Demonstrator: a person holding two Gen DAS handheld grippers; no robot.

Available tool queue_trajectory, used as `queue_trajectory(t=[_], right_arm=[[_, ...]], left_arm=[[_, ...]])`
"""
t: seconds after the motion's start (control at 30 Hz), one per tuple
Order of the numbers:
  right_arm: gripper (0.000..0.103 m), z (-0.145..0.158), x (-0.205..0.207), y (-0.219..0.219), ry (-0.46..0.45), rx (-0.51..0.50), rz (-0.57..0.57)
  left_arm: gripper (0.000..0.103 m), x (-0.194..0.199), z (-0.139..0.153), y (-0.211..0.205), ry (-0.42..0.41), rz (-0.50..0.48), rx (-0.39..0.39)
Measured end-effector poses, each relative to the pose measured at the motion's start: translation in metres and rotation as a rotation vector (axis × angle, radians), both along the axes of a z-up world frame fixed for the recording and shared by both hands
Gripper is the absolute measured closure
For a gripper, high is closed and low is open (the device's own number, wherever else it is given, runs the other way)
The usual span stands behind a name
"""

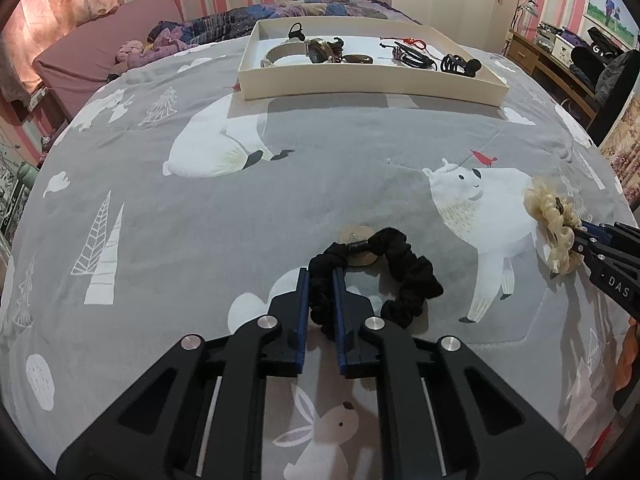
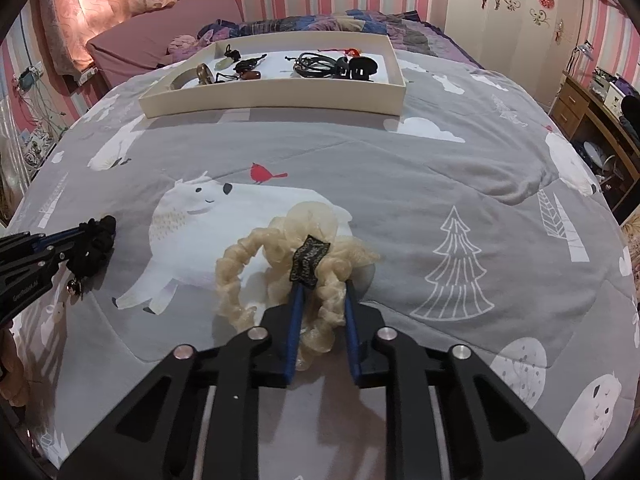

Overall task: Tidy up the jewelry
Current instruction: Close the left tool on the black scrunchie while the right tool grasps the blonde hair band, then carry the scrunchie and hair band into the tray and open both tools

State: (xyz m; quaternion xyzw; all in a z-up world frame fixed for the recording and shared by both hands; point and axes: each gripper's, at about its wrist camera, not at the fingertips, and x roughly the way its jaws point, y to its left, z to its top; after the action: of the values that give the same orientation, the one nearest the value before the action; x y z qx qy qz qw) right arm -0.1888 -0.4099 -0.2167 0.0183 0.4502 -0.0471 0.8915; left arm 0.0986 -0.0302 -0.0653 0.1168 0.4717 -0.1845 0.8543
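Down on the grey blanket (image 1: 320,160) — left gripper (image 1: 321,280) clamped on black scrunchie (image 1: 408,280), right gripper (image 2: 323,292) clamped on cream scrunchie (image 2: 240,272). Farther up the bed — cream tray (image 2: 280,100) holding hair clip (image 1: 460,65) and cords.

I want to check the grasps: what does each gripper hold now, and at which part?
The left gripper pinches the black scrunchie on its left side. The right gripper pinches the cream scrunchie on its right side, by the black label.
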Motion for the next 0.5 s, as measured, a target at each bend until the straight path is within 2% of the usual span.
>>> queue_trajectory(t=[0.5], right_arm=[[0.091,0.013,0.018,0.002,-0.016,-0.019,0.023]], left_arm=[[0.095,0.024,0.01,-0.008,0.016,0.016,-0.018]])
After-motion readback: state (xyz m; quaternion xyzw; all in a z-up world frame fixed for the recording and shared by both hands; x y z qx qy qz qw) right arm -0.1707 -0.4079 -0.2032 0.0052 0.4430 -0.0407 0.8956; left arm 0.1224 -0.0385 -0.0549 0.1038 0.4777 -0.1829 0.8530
